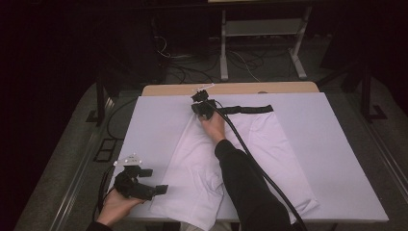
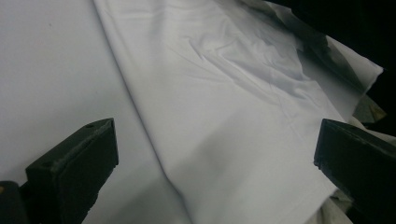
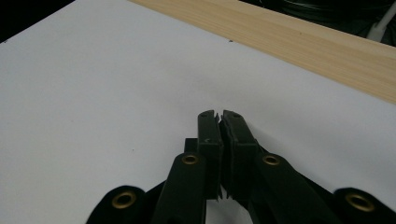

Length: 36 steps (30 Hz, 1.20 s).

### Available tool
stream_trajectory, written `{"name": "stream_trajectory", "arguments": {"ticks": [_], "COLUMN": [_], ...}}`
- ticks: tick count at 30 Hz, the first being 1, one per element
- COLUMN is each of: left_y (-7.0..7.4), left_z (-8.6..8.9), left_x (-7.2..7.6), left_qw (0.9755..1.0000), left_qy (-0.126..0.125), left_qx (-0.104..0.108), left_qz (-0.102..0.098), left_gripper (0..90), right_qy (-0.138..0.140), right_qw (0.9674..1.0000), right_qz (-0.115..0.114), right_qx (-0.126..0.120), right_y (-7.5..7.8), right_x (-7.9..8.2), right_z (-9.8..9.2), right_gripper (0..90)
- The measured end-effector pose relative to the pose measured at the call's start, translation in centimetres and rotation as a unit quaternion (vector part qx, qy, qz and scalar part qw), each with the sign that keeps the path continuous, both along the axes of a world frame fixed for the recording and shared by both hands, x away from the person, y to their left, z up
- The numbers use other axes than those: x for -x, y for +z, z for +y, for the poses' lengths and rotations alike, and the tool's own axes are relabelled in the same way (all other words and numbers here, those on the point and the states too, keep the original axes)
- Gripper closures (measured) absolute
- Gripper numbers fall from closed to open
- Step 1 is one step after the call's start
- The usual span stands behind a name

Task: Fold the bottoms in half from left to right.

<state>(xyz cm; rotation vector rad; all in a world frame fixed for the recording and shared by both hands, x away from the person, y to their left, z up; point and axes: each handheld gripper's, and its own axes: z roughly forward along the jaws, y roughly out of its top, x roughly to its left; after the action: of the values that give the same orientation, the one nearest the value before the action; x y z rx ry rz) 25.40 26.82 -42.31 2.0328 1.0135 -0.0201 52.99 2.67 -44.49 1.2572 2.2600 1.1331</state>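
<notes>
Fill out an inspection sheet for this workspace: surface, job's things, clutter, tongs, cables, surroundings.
Surface: white-covered table; a bare wooden strip shows along the far edge.
Job's things: white garment lies spread lengthwise, its near end hanging past the table's front edge; a black band lies at its far end.
Clutter: nothing seen.
Tongs: left tongs open, at the near left corner beside the garment; right tongs shut, empty, at the garment's far end over bare white cover.
Cables: a thick black cable trails from the right tongs across the garment; loose cables lie on the floor beyond.
Surroundings: dark room, pale metal frame behind the table.
</notes>
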Motion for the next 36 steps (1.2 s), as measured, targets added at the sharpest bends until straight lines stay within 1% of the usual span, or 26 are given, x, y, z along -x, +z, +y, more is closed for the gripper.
{"name": "stream_trajectory", "arguments": {"ticks": [1,4,8,10,12,13,16,19,22,23,26,28,33,36], "left_y": [0.0,-0.1,-0.3,-0.3,-0.3,-0.4,-0.5,-0.8,-1.2,-1.3,-1.4,-1.6,-1.8,-1.9], "left_z": [0.1,0.1,0.1,0.1,0.1,0.1,-0.1,0.0,0.3,0.4,0.8,1.1,1.4,1.6], "left_x": [0.1,0.5,0.7,0.8,1.0,1.0,1.2,1.4,1.6,1.7,1.9,1.9,2.1,2.1], "left_qw": [1.0000,0.9997,0.9990,0.9988,0.9982,0.9976,0.9967,0.9959,0.9951,0.9951,0.9951,0.9946,0.9943,0.9940], "left_qy": [-0.003,-0.016,-0.027,-0.029,-0.032,-0.036,-0.040,-0.041,-0.041,-0.040,-0.036,-0.037,-0.039,-0.037], "left_qx": [0.000,-0.011,-0.019,-0.018,-0.016,-0.020,-0.028,-0.029,-0.033,-0.035,-0.029,-0.026,-0.012,-0.008], "left_qz": [0.004,0.015,0.030,0.036,0.049,0.055,0.065,0.076,0.084,0.083,0.087,0.093,0.099,0.103], "left_gripper": [0.0,0.0,0.0,0.0,0.0,0.0,0.0,0.2,0.7,1.6,4.8,7.9,20.5,30.8], "right_qy": [0.000,0.000,0.000,0.000,0.000,0.000,-0.001,0.000,0.001,0.000,0.000,0.000,-0.001,-0.001], "right_qw": [1.0000,1.0000,1.0000,1.0000,1.0000,1.0000,1.0000,1.0000,1.0000,1.0000,1.0000,1.0000,1.0000,1.0000], "right_qz": [0.000,-0.001,-0.001,-0.002,-0.001,-0.001,-0.002,-0.002,-0.003,-0.003,-0.004,-0.004,-0.004,-0.005], "right_qx": [0.000,-0.002,-0.001,-0.001,-0.001,-0.001,-0.002,-0.001,-0.001,-0.001,-0.001,-0.002,-0.005,-0.006], "right_y": [0.0,0.1,0.1,0.1,0.1,0.0,0.1,0.0,0.1,0.1,0.2,0.2,0.2,0.2], "right_x": [0.0,0.0,0.0,0.0,0.0,0.0,0.0,0.0,0.0,0.0,0.0,0.0,0.0,0.0], "right_z": [0.0,-0.1,-0.1,-0.1,0.0,0.0,0.0,0.0,-0.1,-0.1,-0.2,-0.2,-0.3,-0.4], "right_gripper": [85.1,85.1,85.1,85.1,85.1,85.1,85.1,85.1,85.1,85.1,85.1,85.1,85.1,85.1]}}
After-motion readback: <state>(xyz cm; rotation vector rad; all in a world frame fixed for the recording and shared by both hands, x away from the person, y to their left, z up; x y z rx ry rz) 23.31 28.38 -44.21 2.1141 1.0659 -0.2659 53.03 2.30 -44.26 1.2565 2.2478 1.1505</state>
